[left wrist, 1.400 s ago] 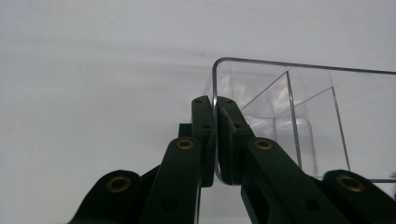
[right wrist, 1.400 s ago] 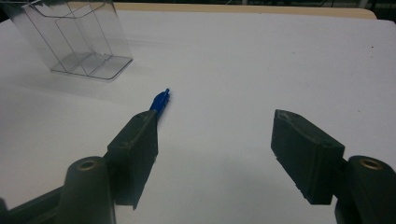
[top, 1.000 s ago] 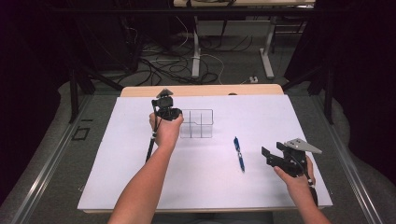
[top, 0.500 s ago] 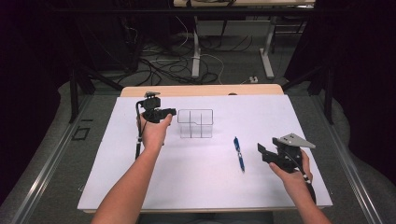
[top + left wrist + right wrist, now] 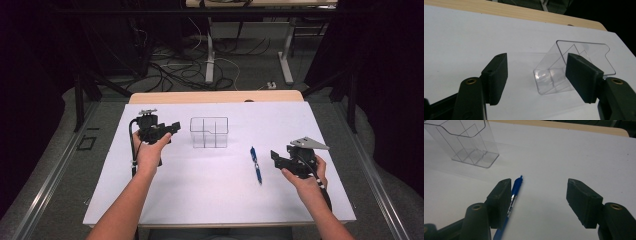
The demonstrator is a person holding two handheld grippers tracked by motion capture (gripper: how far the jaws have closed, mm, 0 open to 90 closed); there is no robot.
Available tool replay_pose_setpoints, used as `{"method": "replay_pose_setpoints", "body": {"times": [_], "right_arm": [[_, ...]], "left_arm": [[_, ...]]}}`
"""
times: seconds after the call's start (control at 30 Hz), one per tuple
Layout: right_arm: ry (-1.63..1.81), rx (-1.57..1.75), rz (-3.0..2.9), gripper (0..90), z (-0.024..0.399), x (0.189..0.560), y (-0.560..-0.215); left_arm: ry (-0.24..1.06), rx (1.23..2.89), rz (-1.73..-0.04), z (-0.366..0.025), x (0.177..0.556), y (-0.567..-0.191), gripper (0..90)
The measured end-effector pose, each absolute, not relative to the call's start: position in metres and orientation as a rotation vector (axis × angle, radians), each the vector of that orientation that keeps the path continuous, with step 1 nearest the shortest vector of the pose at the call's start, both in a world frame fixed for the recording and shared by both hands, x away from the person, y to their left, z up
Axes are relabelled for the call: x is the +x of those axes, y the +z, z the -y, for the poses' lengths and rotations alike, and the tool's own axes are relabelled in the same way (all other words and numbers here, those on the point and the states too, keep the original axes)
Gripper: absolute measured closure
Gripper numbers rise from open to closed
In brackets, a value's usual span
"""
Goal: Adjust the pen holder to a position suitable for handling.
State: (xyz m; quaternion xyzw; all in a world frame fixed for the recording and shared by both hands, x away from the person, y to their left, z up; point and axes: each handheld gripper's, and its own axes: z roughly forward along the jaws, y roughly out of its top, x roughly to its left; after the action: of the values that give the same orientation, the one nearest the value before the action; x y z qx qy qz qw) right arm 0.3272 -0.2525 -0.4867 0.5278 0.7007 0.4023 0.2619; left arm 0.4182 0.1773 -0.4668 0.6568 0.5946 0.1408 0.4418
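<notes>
A clear plastic divided holder (image 5: 209,132) stands upright at the middle of the white table (image 5: 220,200). A blue pen (image 5: 256,165) lies flat to its right, nearer the front. My left gripper (image 5: 175,126) hovers just left of the holder, open and empty; in the left gripper view the holder (image 5: 571,67) shows beyond the right jaw, apart from it. My right gripper (image 5: 274,156) is held low right of the pen, open. In the right gripper view the pen (image 5: 512,197) runs beside the left jaw and the holder (image 5: 466,142) stands at the upper left.
A bare wooden strip (image 5: 215,96) runs along the table's far edge. Beyond it, cables (image 5: 175,70) and table legs (image 5: 210,55) crowd the floor. Dark curtains close in both sides.
My left gripper has pulled back leftward and toward the front, away from the holder. The right gripper has shifted slightly and stays beside the pen.
</notes>
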Motion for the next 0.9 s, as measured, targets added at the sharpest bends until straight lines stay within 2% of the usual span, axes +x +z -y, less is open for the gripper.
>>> {"method": "replay_pose_setpoints", "body": {"times": [0.37, 0.57, 0.73, 0.9], "right_arm": [[1.058, 1.494, -2.002, 40.5, 0.238, 0.340, -0.487], [1.023, 1.495, -2.016, 40.5, 0.233, 0.346, -0.488], [1.003, 1.474, -2.036, 40.7, 0.229, 0.351, -0.488], [0.997, 1.508, -2.053, 45.0, 0.229, 0.354, -0.490]], "left_arm": [[0.407, 1.627, -1.318, -0.197, 0.385, -0.473, 25.3], [0.407, 1.619, -1.283, -0.203, 0.377, -0.475, 16.2], [0.422, 1.624, -1.257, -0.202, 0.370, -0.476, 12.3], [0.432, 1.625, -1.256, -0.200, 0.365, -0.478, 9.9]]}}
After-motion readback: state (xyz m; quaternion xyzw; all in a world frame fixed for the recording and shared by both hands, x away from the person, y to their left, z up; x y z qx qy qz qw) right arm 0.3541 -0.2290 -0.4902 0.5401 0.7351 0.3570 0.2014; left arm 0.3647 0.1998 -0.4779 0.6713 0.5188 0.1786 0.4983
